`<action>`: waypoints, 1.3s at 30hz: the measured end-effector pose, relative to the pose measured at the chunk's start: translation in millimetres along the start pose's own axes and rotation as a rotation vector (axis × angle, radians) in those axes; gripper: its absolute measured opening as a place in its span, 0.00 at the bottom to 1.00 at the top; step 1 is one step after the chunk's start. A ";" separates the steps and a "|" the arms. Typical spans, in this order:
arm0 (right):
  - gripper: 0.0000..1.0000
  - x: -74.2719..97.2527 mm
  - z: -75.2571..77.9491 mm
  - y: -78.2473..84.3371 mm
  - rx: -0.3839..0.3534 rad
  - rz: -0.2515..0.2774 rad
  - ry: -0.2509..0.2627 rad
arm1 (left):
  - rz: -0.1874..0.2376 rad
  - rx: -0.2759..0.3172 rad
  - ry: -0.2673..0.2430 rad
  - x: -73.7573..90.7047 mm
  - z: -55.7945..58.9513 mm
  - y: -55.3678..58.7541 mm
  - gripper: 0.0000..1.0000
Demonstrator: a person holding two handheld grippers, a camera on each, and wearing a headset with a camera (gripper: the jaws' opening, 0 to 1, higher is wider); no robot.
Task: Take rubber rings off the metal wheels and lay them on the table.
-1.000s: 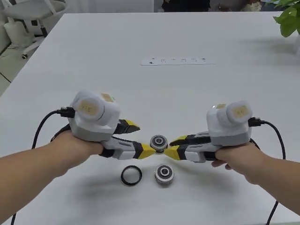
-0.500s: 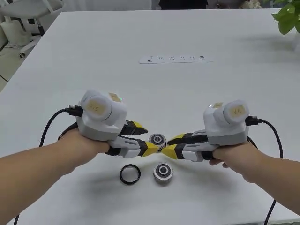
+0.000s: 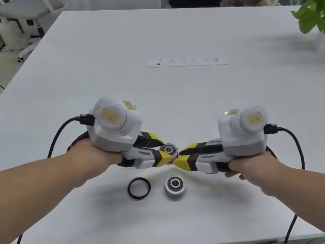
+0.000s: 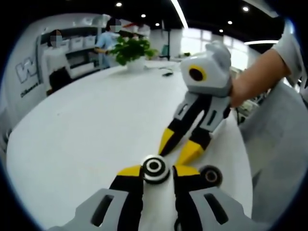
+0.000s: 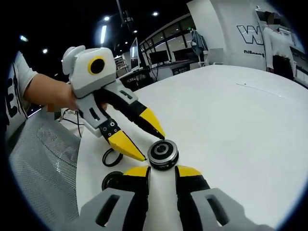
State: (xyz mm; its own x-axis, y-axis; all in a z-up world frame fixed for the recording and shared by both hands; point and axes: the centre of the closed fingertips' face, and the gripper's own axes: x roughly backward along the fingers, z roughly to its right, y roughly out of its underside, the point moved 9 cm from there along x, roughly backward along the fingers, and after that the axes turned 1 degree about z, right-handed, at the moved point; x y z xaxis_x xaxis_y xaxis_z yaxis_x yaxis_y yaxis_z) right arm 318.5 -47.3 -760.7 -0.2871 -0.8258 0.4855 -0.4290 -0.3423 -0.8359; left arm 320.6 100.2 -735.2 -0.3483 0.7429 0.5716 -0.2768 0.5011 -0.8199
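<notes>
A small metal wheel (image 3: pixel 168 150) with a black rubber ring around it sits between the tips of both grippers, low over the white table (image 3: pixel 213 107). My left gripper (image 3: pixel 163 151) has its yellow jaws closed in on the wheel (image 4: pixel 154 168) from the left. From the right, my right gripper (image 3: pixel 177 156) meets it with narrow jaws pressed to the wheel's (image 5: pixel 163 154) near edge. A loose black rubber ring (image 3: pixel 138 187) lies on the table below the left gripper. A second wheel (image 3: pixel 175 185) lies beside it, to its right.
A white power strip (image 3: pixel 187 62) lies across the middle of the table. A green plant (image 3: pixel 310 15) stands at the far right corner, and an office chair (image 3: pixel 20 20) is off the far left edge. Black cables (image 3: pixel 61 137) trail from both grippers.
The left gripper's jaws, wide apart a second ago, have closed in around the wheel. Both grippers have crept slightly closer together; the loose ring and second wheel stay put.
</notes>
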 end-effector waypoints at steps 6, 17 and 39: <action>0.19 0.1 -0.2 -0.1 -0.001 0.003 0.000 | -0.015 -0.010 0.003 -4.5 -0.4 0.8 0.22; 0.19 -0.5 -0.5 -1.0 0.008 0.005 0.002 | -0.015 -0.027 -0.022 -6.3 -0.7 -1.4 0.15; 0.11 -3.8 2.0 -1.8 0.112 -0.028 0.028 | 0.003 -0.003 -0.034 -5.1 0.9 1.7 0.13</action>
State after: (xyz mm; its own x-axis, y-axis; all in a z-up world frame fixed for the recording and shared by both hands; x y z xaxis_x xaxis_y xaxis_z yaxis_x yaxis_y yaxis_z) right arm 322.1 -44.4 -761.6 -0.3006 -0.8030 0.5146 -0.3392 -0.4142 -0.8446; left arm 321.1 96.9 -739.5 -0.3798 0.7289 0.5696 -0.2725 0.5002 -0.8219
